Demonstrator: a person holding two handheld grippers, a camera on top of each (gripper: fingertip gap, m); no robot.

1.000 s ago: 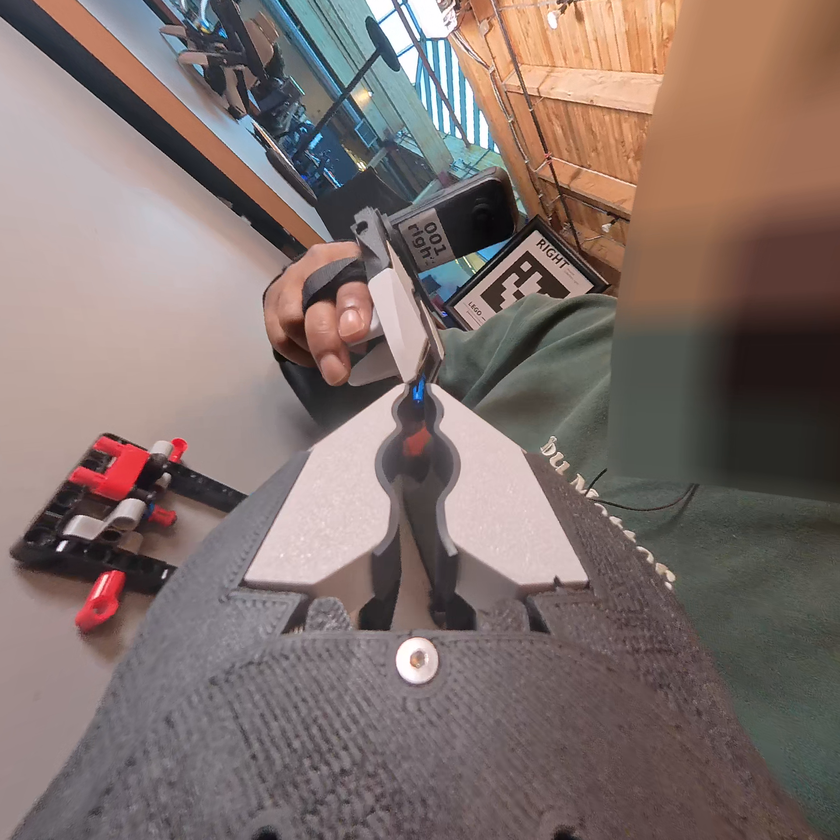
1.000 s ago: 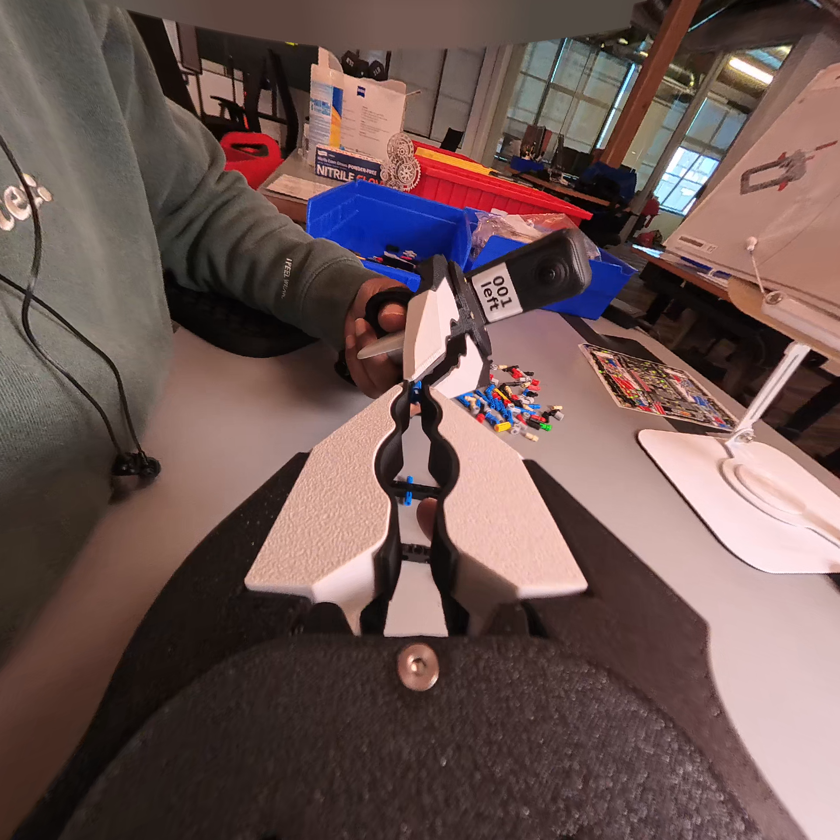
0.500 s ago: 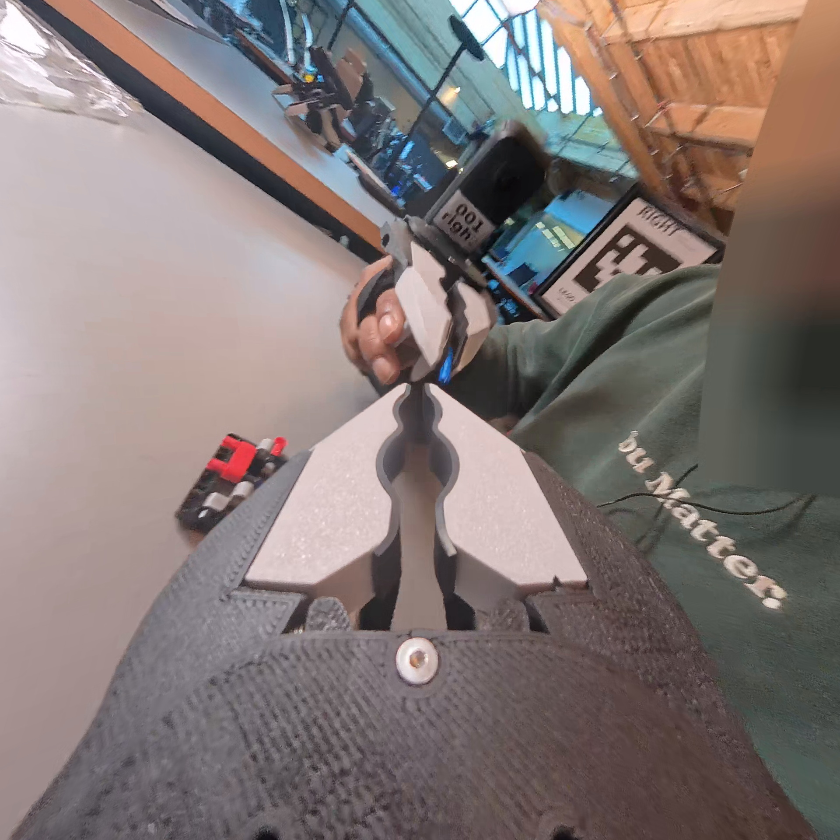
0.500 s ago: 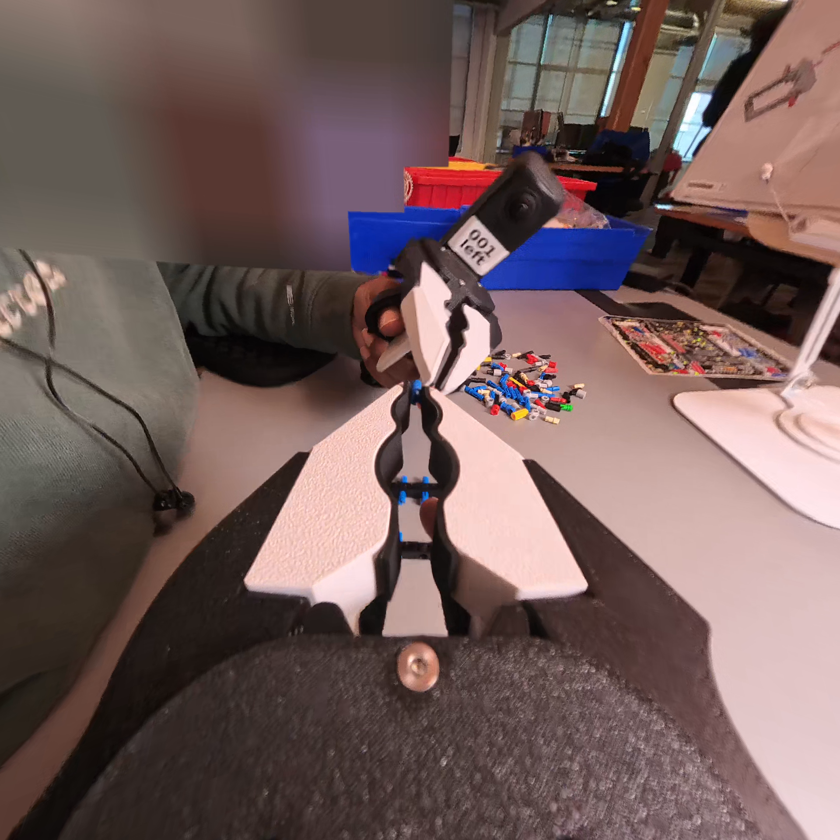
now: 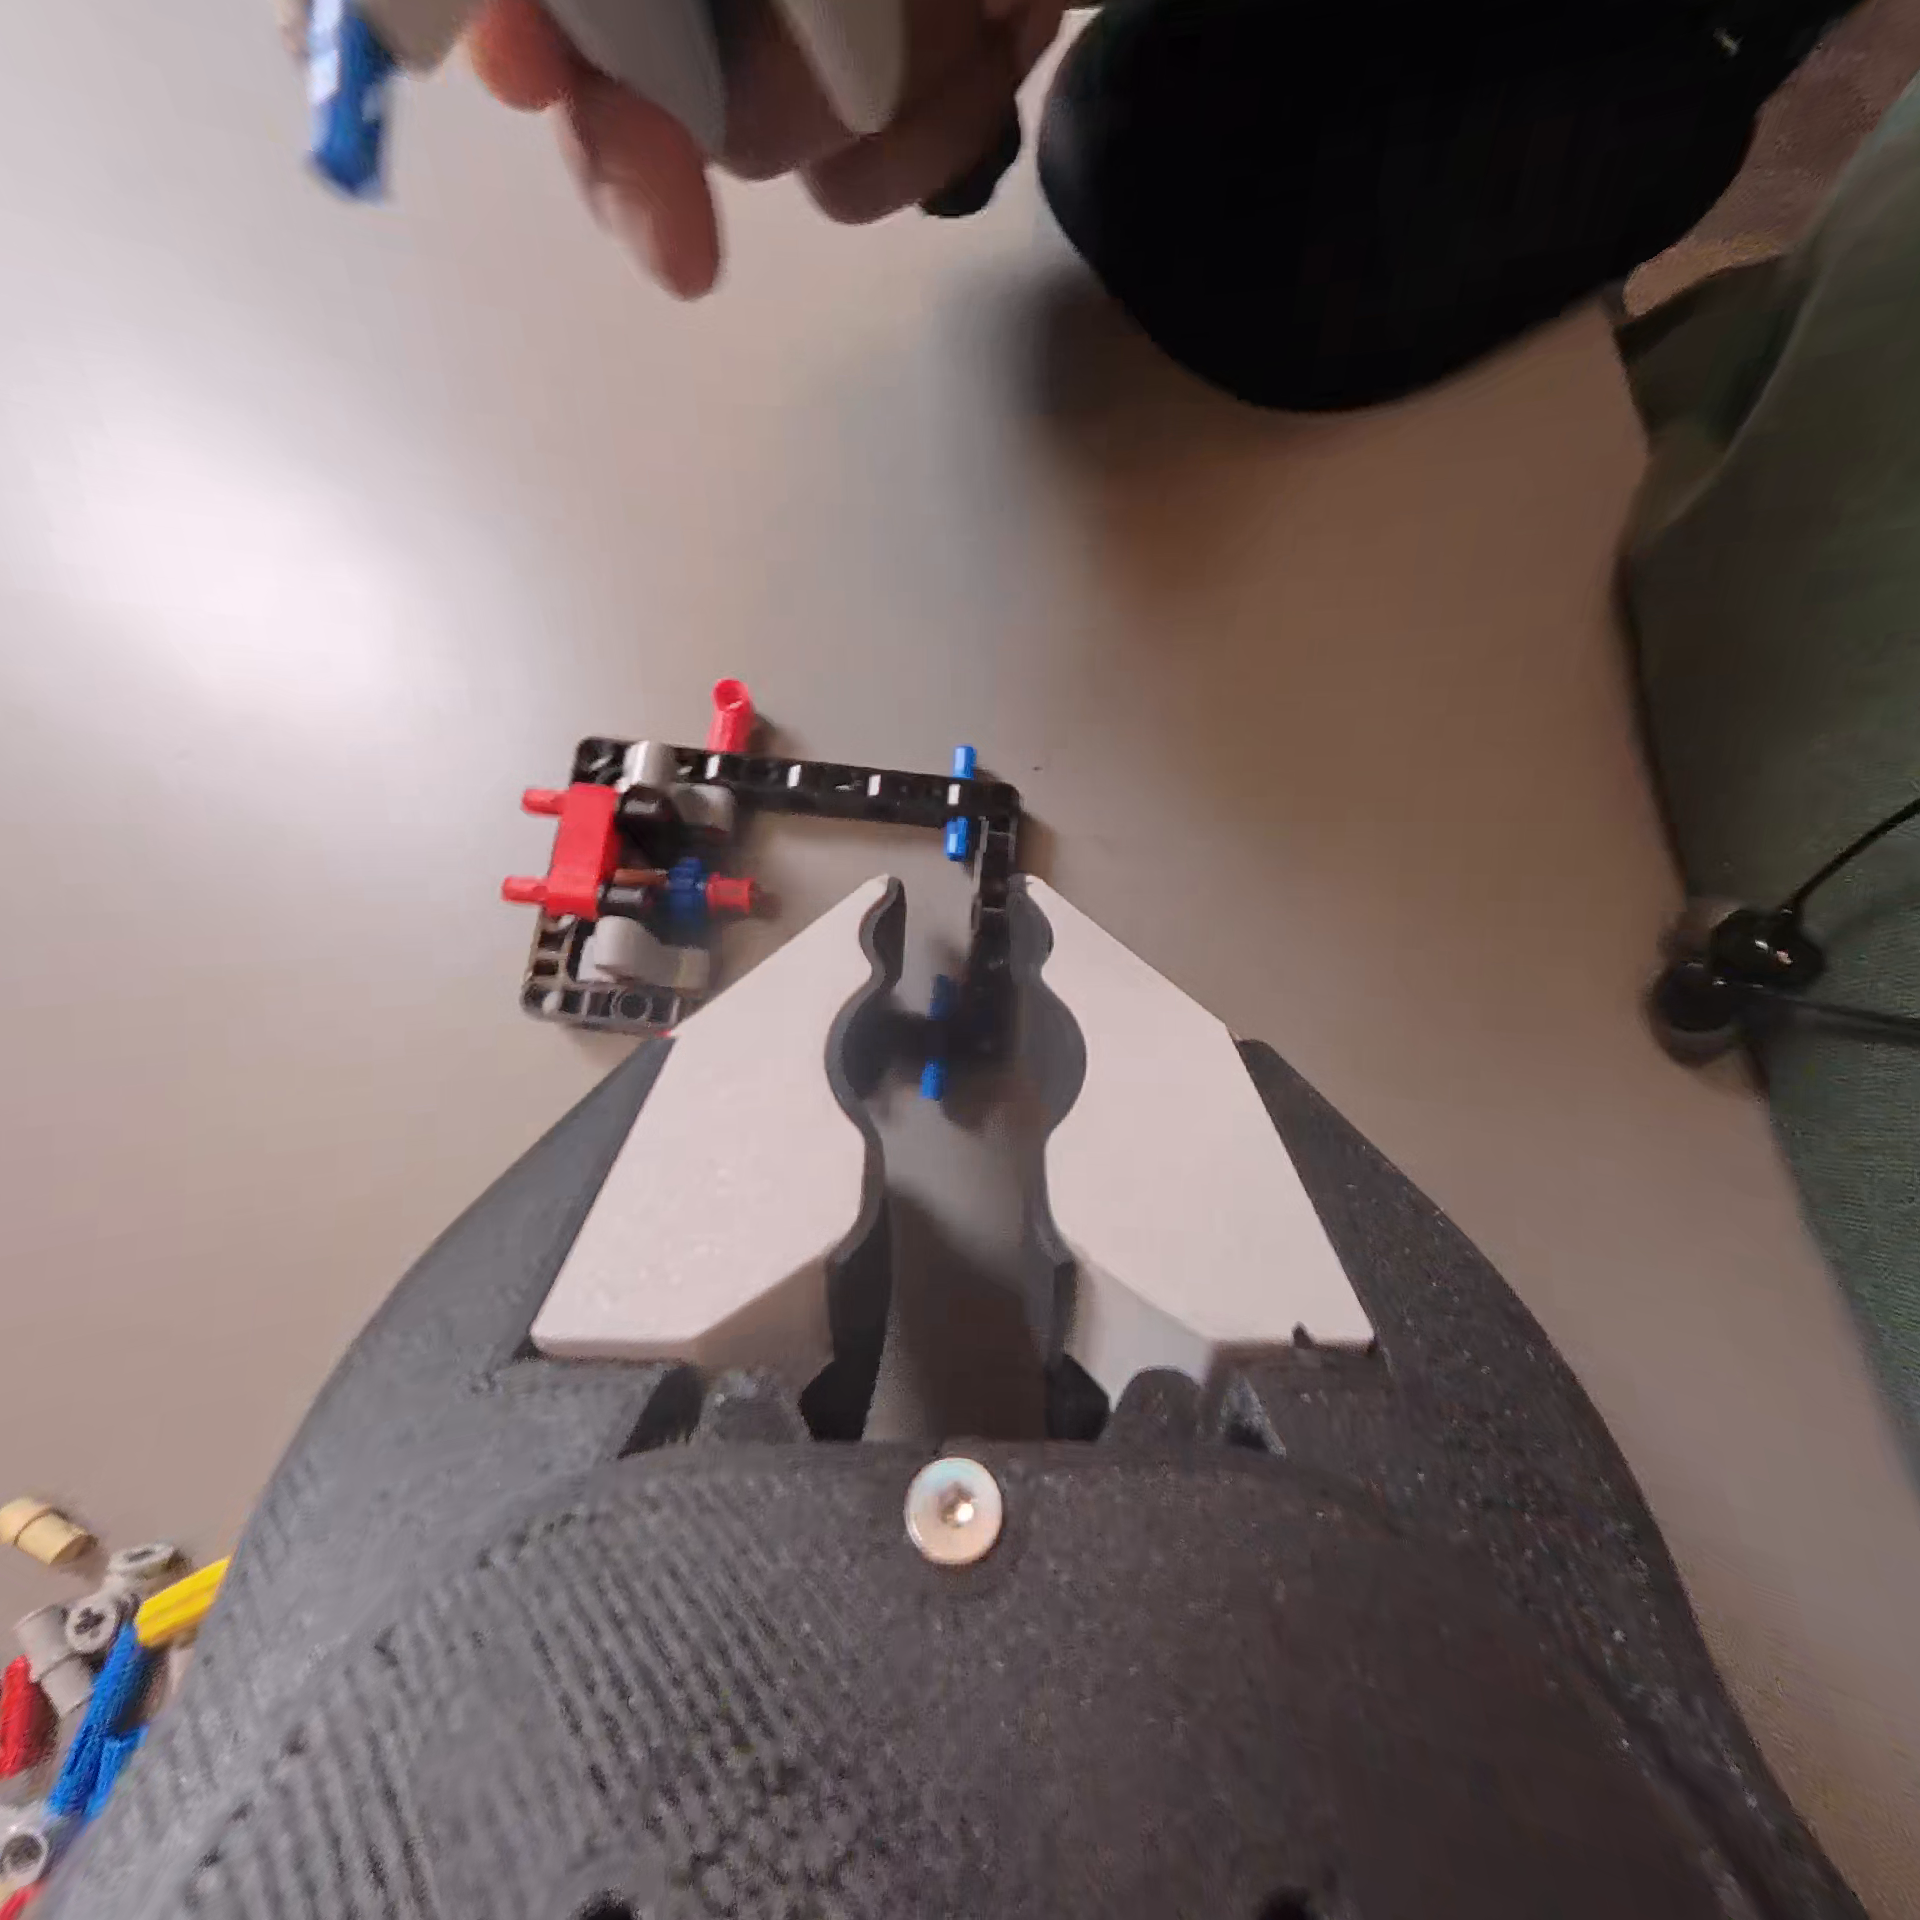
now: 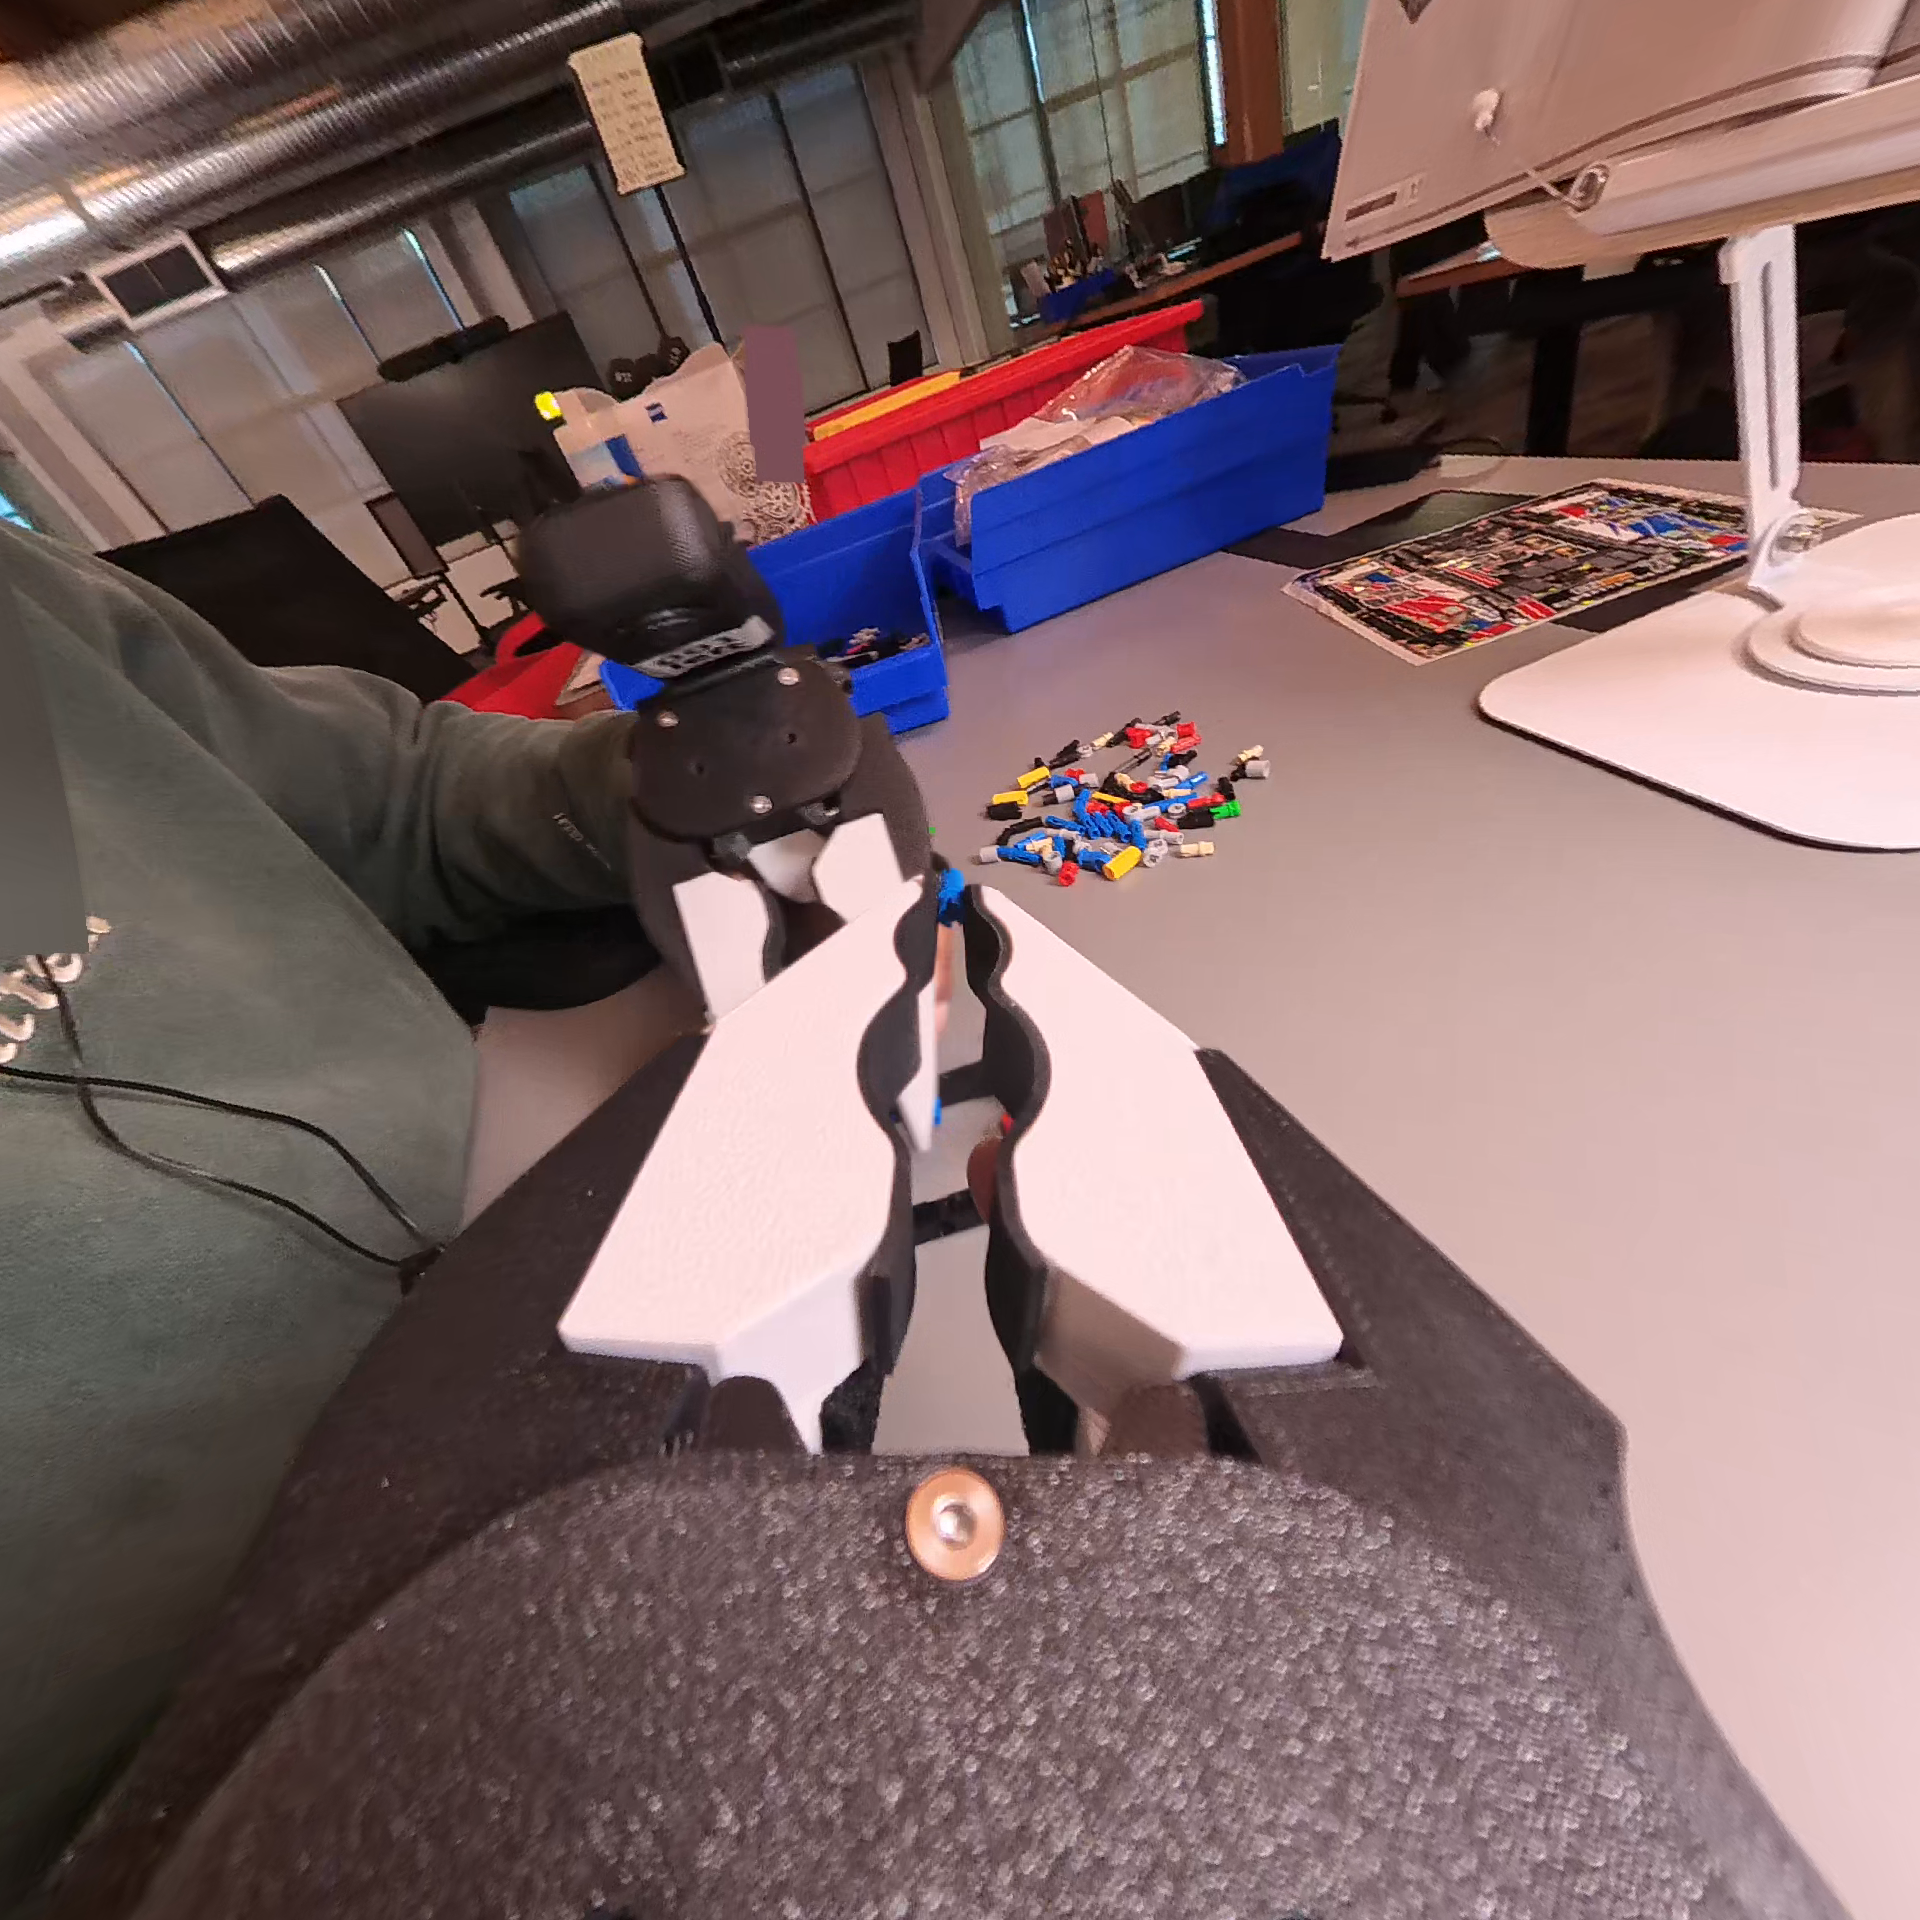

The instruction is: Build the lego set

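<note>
Two grippers were at work, and the left gripper (image 5: 958,894) pointed straight down with its jaws part open, straddling one arm of the black L-shaped beam (image 5: 831,805). That arm lay closer to one finger than the other, and blur hid whether either finger touched it. The rest of the lego assembly (image 5: 623,862), a dark frame with red, grey and blue parts, lay just ahead of the fingertips and off to one side, flat on the table.

The right gripper (image 6: 945,904) had its jaws drawn narrow, pinching a small blue piece (image 6: 948,891) at the very tips. It hung above and just beyond the left gripper.

The risks, as I judged them: the blue piece was held only by its end and could twist or pop out if pressed in off-axis. If the left jaws closed unevenly they could skid the light assembly across the table instead of steadying it, and its blue pins could catch on the finger.

The grey table (image 5: 312,468) was smooth and slightly glossy. Ahead of the right gripper lay a pile of loose parts (image 6: 1122,810), and farther off blue bins (image 6: 1143,520), a printed sheet (image 6: 1527,571) and a white stand (image 6: 1714,707), in a large windowed workshop
</note>
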